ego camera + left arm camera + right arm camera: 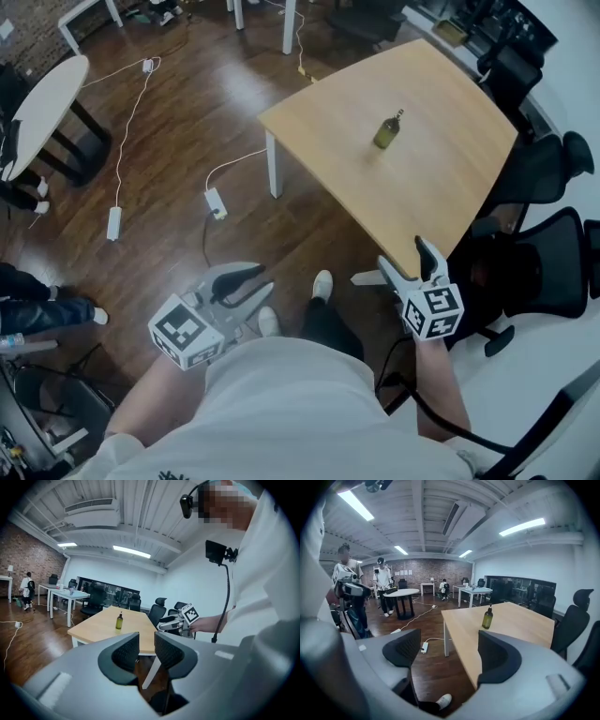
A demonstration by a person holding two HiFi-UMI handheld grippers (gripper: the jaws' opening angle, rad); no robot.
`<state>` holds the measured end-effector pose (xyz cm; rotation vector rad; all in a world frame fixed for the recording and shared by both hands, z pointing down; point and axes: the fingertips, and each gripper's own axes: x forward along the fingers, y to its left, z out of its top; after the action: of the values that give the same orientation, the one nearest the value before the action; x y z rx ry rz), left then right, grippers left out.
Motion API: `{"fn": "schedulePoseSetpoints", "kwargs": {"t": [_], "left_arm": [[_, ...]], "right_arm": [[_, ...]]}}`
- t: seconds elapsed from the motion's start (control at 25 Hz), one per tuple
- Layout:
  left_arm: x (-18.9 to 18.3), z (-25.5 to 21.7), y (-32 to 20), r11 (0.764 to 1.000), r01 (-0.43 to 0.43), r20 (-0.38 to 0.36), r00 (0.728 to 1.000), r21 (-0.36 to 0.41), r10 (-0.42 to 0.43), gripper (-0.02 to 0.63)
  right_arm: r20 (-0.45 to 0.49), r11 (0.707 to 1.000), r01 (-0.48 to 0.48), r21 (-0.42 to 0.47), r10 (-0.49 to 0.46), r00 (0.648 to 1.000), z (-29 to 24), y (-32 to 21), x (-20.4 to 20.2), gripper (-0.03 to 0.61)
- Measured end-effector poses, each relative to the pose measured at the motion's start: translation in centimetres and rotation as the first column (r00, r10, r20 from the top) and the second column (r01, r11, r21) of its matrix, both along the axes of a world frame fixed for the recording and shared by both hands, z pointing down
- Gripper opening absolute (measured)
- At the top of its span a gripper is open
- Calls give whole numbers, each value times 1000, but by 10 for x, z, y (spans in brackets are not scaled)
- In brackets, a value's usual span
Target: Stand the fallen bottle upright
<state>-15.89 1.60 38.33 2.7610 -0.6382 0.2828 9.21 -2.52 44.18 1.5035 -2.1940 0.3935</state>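
Note:
A small olive-green bottle [388, 131] with a dark cap stands upright near the middle of the light wooden table [441, 202]. It also shows upright in the left gripper view [119, 621] and the right gripper view [487, 617]. Both grippers are held back from the table, over the floor and close to the person's body. My right gripper [400, 251] is by the table's near corner, its jaws wide open and empty [447, 641]. My left gripper [266, 278] hangs over the floor to the left, jaws a little apart with nothing between them [146, 641].
Black office chairs [553, 244] crowd the table's right side. A power strip and white cables [216, 202] lie on the dark wood floor. A round white table [47, 98] stands far left. People [384, 585] stand in the background. The person's shoe [322, 284] is near the table leg.

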Motion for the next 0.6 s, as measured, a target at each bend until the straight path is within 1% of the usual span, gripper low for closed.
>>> {"fn": "schedulePoseSetpoints", "kwargs": {"t": [0.16,0.24,0.36,0.48,0.6], "left_arm": [[6,24,12,998,-54,16,998,8,54,98],[7,35,14,998,-62,23,998,13,62,98],[18,38,26,998,-67,22,998,19,66,98],[42,34,43,997,-78,5,997,19,78,98],[76,36,72,992,-124,-2,992,29,124,98]], "right_arm": [[28,1000,11,10,-11,1000,13,43,-16,388],[43,1000,14,21,-15,999,18,58,-21,388],[65,999,17,41,-20,998,11,89,-19,388],[85,998,12,63,-18,996,3,118,-9,388],[86,997,6,79,-13,996,0,152,6,388]]}}
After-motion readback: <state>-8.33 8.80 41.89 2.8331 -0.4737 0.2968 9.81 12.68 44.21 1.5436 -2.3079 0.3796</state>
